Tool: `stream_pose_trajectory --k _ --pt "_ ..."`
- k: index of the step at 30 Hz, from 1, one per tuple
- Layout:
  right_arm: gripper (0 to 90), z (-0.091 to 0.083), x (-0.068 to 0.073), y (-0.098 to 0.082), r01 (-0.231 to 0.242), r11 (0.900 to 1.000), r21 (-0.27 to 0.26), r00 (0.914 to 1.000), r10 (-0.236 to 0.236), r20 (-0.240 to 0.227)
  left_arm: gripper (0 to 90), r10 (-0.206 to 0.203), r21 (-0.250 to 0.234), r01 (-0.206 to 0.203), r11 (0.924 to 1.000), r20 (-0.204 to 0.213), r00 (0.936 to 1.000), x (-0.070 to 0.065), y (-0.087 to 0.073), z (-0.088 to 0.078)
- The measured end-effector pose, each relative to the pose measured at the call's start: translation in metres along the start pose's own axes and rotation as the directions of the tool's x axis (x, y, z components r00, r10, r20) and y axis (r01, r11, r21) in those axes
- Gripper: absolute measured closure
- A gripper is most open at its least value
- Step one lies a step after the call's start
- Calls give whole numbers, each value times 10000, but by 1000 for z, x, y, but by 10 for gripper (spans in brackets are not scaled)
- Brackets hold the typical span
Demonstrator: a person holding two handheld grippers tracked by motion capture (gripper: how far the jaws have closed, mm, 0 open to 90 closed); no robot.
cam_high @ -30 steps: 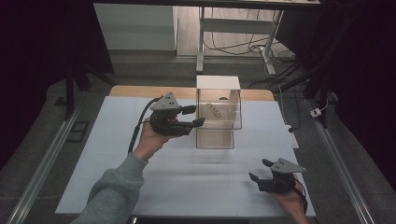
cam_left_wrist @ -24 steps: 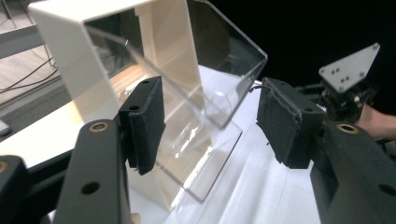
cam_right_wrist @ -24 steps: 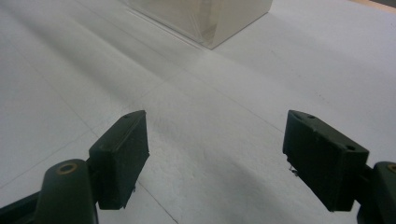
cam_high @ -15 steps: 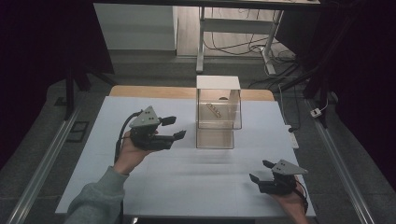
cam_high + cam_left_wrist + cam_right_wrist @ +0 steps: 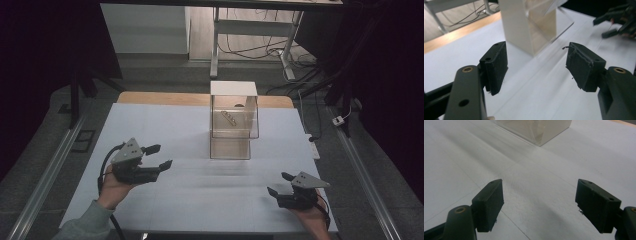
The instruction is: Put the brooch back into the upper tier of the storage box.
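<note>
A clear plastic box (image 5: 234, 120) with a white top stands upright on the white table cover (image 5: 165, 125); a small pale object (image 5: 230, 118) lies on a shelf inside it. My left gripper (image 5: 161, 156) is held open above the cover at the front left, apart from the box. In the left gripper view its jaws (image 5: 536, 67) stand wide with nothing between them, the box (image 5: 534, 22) ahead. My right gripper (image 5: 280, 184) rests open near the front right edge. The right gripper view has its jaws (image 5: 539, 205) wide apart over bare cover, with the box's base (image 5: 536, 130) ahead.
A wooden table edge (image 5: 150, 98) runs behind the white cover. Metal rails (image 5: 45, 170) flank the table on both sides. Cables (image 5: 250, 50) and a desk frame lie on the floor beyond. My right gripper (image 5: 616, 22) appears far off in the left gripper view.
My left gripper has drawn back from beside the box toward the front left of the table, staying open. The right gripper has not moved.
</note>
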State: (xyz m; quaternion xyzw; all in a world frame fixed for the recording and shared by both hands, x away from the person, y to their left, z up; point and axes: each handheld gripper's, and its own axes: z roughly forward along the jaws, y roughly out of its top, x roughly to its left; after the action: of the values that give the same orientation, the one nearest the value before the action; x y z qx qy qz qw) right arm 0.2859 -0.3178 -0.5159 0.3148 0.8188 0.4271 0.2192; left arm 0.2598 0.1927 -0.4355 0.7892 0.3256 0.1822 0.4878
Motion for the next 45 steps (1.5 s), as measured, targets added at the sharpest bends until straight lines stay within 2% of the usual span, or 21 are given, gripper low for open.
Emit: stream_pose_trajectory --k 7,22,29,45 --pt "220 -1 1 0 45 10000 44 10000 -46 74 323 -417 317 430 9986 -406 9983 12 -32 -17" --pt "222 0 -1 -2 50 9999 93 9999 -51 138 314 -1056 1133 1129 9871 -681 9921 20 -88 -18" --pt "222 1 -1 -3 36 10000 81 9999 -37 114 313 -1284 1284 1398 9818 -926 9874 24 -102 -19" --pt "224 -1 0 -1 176 9998 -42 9998 -176 105 304 -1256 1296 1375 9820 -956 9875 25 -102 -18"
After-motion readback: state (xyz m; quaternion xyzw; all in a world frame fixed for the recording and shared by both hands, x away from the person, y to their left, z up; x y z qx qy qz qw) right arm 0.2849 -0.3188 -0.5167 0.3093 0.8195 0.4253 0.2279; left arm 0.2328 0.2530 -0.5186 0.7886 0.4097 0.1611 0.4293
